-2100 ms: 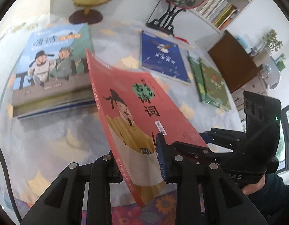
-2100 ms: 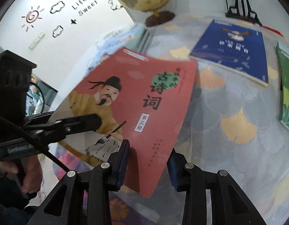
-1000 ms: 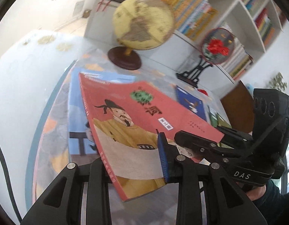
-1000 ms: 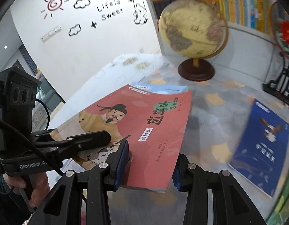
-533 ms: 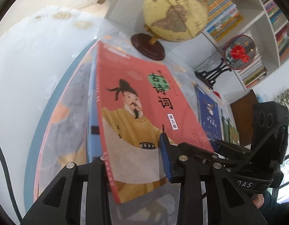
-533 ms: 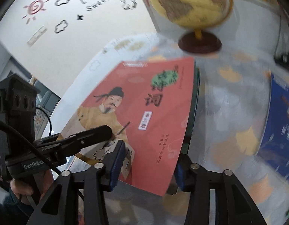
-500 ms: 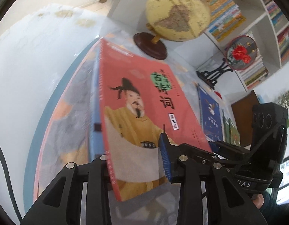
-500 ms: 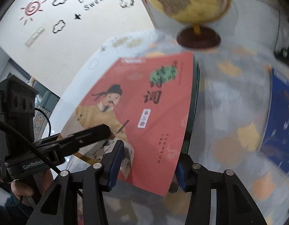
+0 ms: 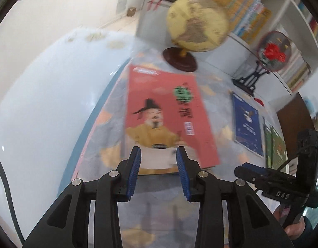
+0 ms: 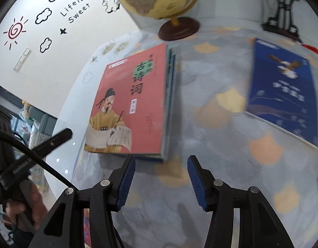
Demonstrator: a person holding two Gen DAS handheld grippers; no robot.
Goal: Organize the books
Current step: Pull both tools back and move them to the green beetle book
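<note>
The red book [image 9: 165, 119] with a robed figure on its cover lies flat on top of a stack of books [image 10: 169, 103] at the table's left side, near the globe. My left gripper [image 9: 157, 155] stands open just short of the book's near edge, nothing between its blue pads. My right gripper [image 10: 161, 165] is also off the book, in front of the stack's near corner; its jaws are opening with only tablecloth between them. Each gripper shows in the other's view: the right gripper [image 9: 272, 177] at the right, the left gripper [image 10: 55, 138] at the left, a hand on its handle.
A blue book [image 10: 282, 91] and green books [image 9: 275, 146] lie flat further right on the leaf-patterned tablecloth [image 10: 216, 111]. A globe [image 9: 197, 23] and a round fan ornament on a black stand [image 9: 272, 51] stand at the back, before a bookshelf [image 9: 249, 18]. The table edge runs along the left.
Both grippers have let go of the red book, which now rests flat on the stack. Both have drawn back from it, and their jaws stand wider.
</note>
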